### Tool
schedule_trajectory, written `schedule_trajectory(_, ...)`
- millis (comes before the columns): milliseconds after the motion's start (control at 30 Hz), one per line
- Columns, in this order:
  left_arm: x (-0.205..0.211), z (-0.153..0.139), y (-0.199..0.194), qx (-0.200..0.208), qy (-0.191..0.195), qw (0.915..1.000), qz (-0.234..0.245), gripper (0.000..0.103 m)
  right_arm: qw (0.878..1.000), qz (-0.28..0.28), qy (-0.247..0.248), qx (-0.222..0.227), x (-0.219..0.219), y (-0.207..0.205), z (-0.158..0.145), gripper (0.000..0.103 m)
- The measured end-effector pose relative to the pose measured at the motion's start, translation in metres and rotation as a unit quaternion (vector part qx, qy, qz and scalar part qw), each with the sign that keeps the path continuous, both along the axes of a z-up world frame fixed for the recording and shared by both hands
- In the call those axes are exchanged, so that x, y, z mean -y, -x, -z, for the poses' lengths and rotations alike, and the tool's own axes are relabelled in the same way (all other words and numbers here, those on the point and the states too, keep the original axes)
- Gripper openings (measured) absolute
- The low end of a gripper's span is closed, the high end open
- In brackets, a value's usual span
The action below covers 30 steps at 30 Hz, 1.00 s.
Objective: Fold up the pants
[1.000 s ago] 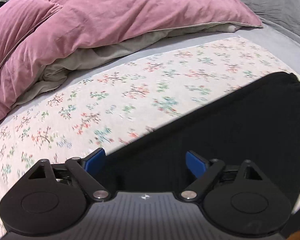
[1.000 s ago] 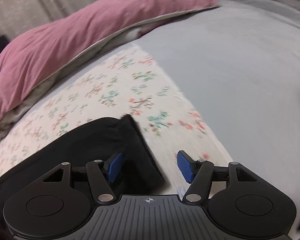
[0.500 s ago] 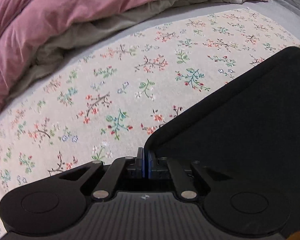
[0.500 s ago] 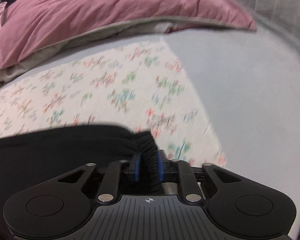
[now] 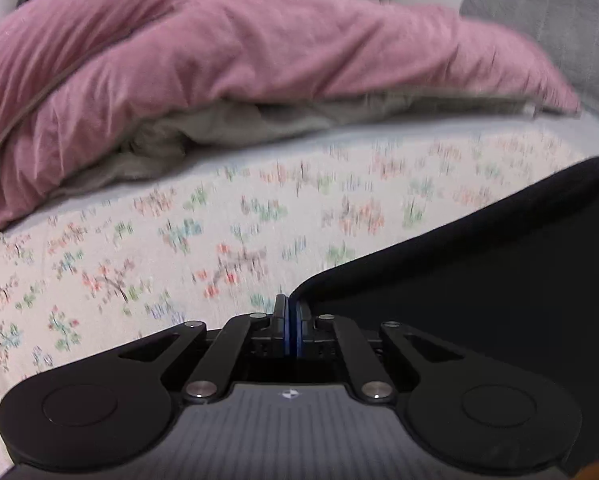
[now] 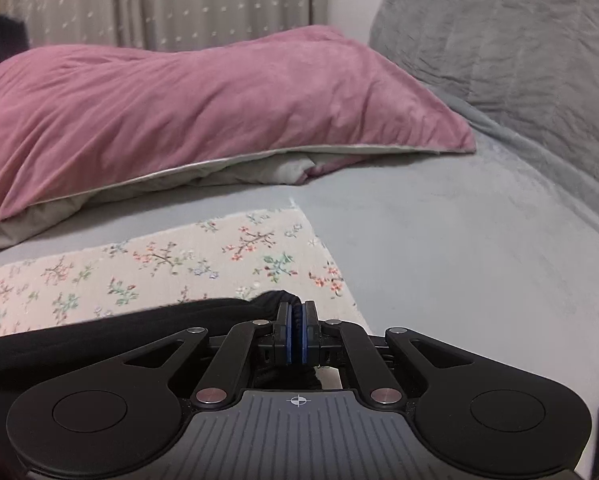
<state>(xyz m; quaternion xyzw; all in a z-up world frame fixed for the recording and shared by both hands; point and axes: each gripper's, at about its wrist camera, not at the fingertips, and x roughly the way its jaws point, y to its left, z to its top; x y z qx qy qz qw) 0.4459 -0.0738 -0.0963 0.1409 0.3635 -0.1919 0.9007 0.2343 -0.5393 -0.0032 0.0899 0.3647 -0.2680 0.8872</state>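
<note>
left gripper (image 5: 290,326) and right gripper (image 6: 297,334) each pinch the black pants (image 5: 479,280) over the floral sheet (image 5: 139,248).

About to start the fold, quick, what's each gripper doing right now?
Left gripper: shut on the black pants edge.
Right gripper: shut on the pants' gathered waistband.

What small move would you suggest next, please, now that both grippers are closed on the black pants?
Probably lift both ends together and carry them forward over the floral sheet. The left gripper is shut on a corner of the black fabric pants, and the right gripper pinches a bunched edge. Most of the cloth seems to lie flat, so the fold appears not yet made.
</note>
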Motion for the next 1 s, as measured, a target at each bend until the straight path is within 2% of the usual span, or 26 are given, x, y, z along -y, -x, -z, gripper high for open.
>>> schedule_trajectory(67, 0.007, 0.013, 0.0, -0.01, -0.028, 0.9995, 0.004, 0.029, 0.999, 0.012, -0.005, -0.034, 0.003, -0.004, 0.018, 0.006)
schedule_trajectory(100, 0.009, 0.013, 0.003, -0.002, -0.036, 0.9993, 0.006, 0.03, 0.998, 0.024, 0.014, -0.048, 0.002, -0.001, 0.025, 0.016)
schedule_trajectory(133, 0.011, 0.01, 0.005, 0.001, -0.038, 0.9993, 0.006, 0.036, 0.998, 0.033, 0.024, -0.056, 0.002, 0.002, 0.028, 0.023)
schedule_trajectory(167, 0.011, 0.006, 0.007, 0.002, -0.034, 0.9994, 0.007, 0.041, 0.997, 0.042, 0.021, -0.059, 0.006, 0.007, 0.028, 0.029)
schedule_trajectory(233, 0.012, -0.002, 0.015, 0.007, -0.026, 0.9995, 0.016, 0.056, 0.997, 0.054, -0.005, -0.049, 0.014, 0.02, 0.023, 0.057)
schedule_trajectory(300, 0.012, -0.009, 0.024, 0.009, -0.021, 0.9994, 0.025, 0.061, 0.997, 0.057, -0.036, -0.034, 0.019, 0.032, 0.016, 0.059)
schedule_trajectory(433, 0.002, -0.015, 0.043, -0.008, 0.012, 0.9996, 0.025, 0.078, 0.989, 0.069, -0.115, -0.061, 0.021, 0.038, 0.022, 0.059)
schedule_trajectory(467, -0.002, -0.017, 0.047, -0.017, 0.024, 0.9994, 0.02, 0.08, 0.987, 0.068, -0.129, -0.064, 0.018, 0.04, 0.027, 0.055)
schedule_trajectory(500, -0.005, -0.015, 0.049, -0.026, 0.034, 0.999, 0.013, 0.082, 0.987, 0.057, -0.136, -0.065, 0.011, 0.041, 0.032, 0.02)
schedule_trajectory(533, -0.011, -0.016, 0.053, -0.032, 0.045, 0.9985, 0.004, 0.082, 0.988, 0.036, -0.128, -0.078, 0.003, 0.037, 0.038, 0.018)
schedule_trajectory(600, -0.026, -0.02, 0.061, -0.039, 0.057, 0.9976, -0.01, 0.083, 0.991, 0.015, -0.069, -0.109, -0.013, 0.027, 0.042, 0.015)
schedule_trajectory(667, -0.045, -0.025, 0.071, -0.034, 0.058, 0.9974, -0.025, 0.088, 0.988, 0.056, -0.08, -0.117, -0.006, 0.022, 0.042, 0.015)
schedule_trajectory(733, -0.067, -0.032, 0.081, -0.029, 0.054, 0.9972, -0.043, 0.09, 0.985, 0.084, -0.091, -0.12, -0.005, 0.02, 0.038, 0.026)
schedule_trajectory(767, -0.08, -0.035, 0.084, -0.029, 0.054, 0.9967, -0.053, 0.091, 0.985, 0.087, -0.082, -0.122, -0.009, 0.019, 0.035, 0.027)
schedule_trajectory(800, -0.095, -0.038, 0.088, -0.029, 0.056, 0.9957, -0.067, 0.092, 0.987, 0.08, -0.069, -0.123, -0.018, 0.018, 0.029, 0.035)
schedule_trajectory(833, -0.11, -0.041, 0.09, -0.029, 0.056, 0.9946, -0.082, 0.094, 0.989, 0.061, -0.058, -0.119, -0.028, 0.018, 0.023, 0.05)
schedule_trajectory(900, -0.141, -0.046, 0.099, -0.021, 0.054, 0.9925, -0.108, 0.096, 0.993, 0.014, -0.037, -0.111, -0.051, 0.021, 0.008, 0.068)
schedule_trajectory(1000, -0.183, -0.053, 0.111, -0.002, 0.051, 0.9878, -0.147, 0.1, 0.995, -0.025, -0.012, -0.098, -0.083, 0.025, -0.015, 0.069)
